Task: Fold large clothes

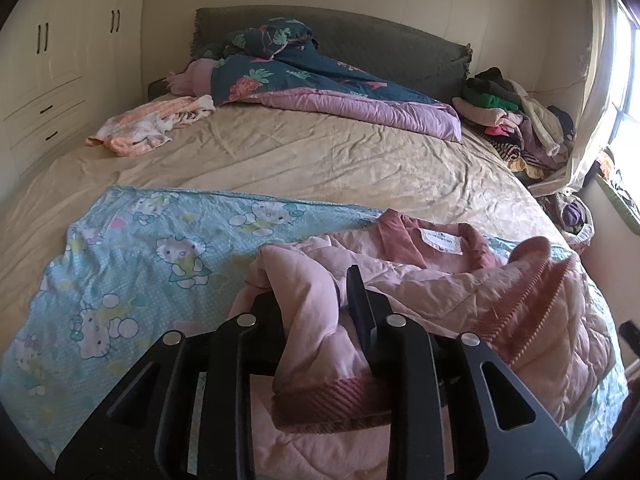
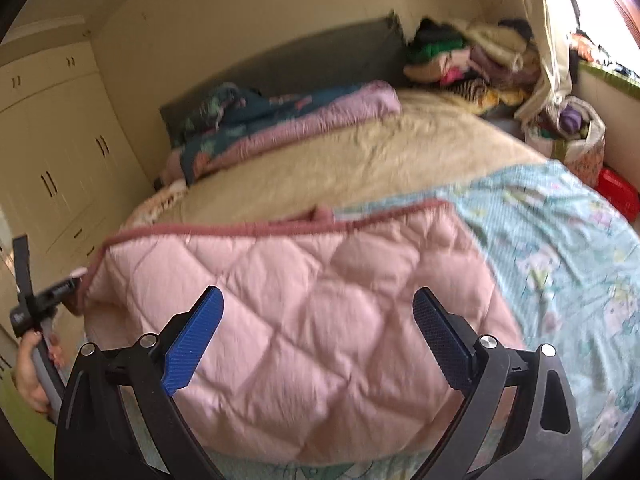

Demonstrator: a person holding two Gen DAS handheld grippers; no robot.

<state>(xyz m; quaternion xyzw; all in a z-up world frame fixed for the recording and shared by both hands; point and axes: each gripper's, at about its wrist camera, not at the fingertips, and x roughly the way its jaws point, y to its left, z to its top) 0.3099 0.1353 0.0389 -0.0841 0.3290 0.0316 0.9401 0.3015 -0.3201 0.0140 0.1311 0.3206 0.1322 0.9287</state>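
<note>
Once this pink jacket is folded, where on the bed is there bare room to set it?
The tan sheet lies bare between the cartoon blanket and the purple-edged quilt. Crowded: the clothes pile in the far right corner and the striped garment far left.

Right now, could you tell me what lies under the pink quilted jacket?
The pink quilted jacket rests on the blue cartoon-print sheet, spread over the bed. The covered part cannot be seen.

**Occlusions / blur**

Left gripper (image 1: pixel 316 300): its left finger is buried under a pink jacket (image 1: pixel 420 280) fold. Jacket hem runs off the frame below it. Right wrist view is motion-blurred; clothes pile (image 2: pixel 472 56) far ahead is unreadable. Hand (image 2: pixel 32 376) cut by left edge.
</note>
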